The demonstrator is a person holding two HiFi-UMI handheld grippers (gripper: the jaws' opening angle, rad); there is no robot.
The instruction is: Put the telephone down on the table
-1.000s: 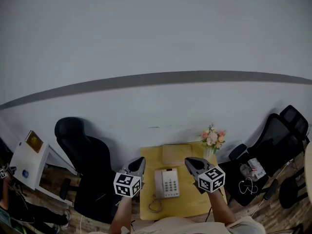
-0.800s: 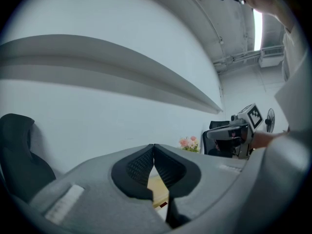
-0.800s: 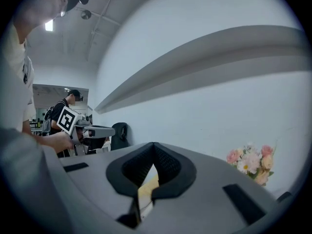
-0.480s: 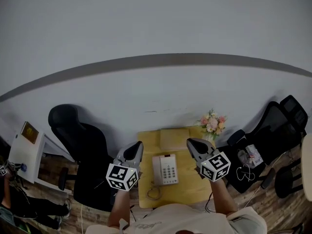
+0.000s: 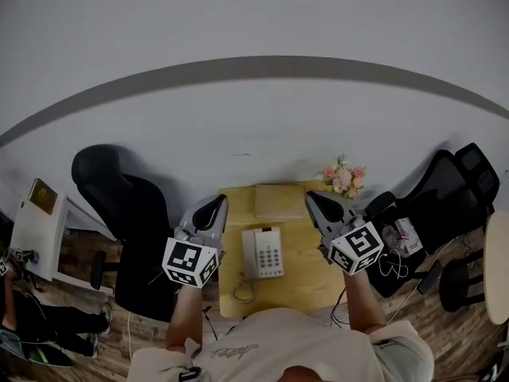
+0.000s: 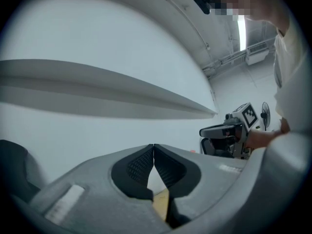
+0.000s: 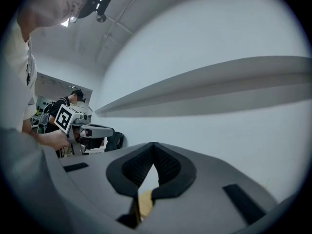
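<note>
A white telephone (image 5: pixel 262 253) with a keypad and its handset on the cradle lies on a small yellow table (image 5: pixel 301 281) in the head view; its coiled cord (image 5: pixel 241 290) trails toward the front edge. My left gripper (image 5: pixel 215 205) hovers left of the phone, shut and empty. To the phone's right my right gripper (image 5: pixel 312 200) is shut and empty too. Both are held level, pointing at the pale wall. In the left gripper view the pads (image 6: pixel 140 165) meet with nothing between them; the right gripper view shows its pads (image 7: pixel 168 165) likewise touching.
A tan box (image 5: pixel 273 201) sits at the table's back edge beside a pink flower bouquet (image 5: pixel 342 178). A black office chair (image 5: pixel 127 213) stands left of the table, another black chair (image 5: pixel 445 201) with clutter to the right. A white side table (image 5: pixel 36 225) is at far left.
Both grippers have risen, still shut and level. The head camera has tilted, so the table and phone sit higher in the view and my torso shows at the bottom.
</note>
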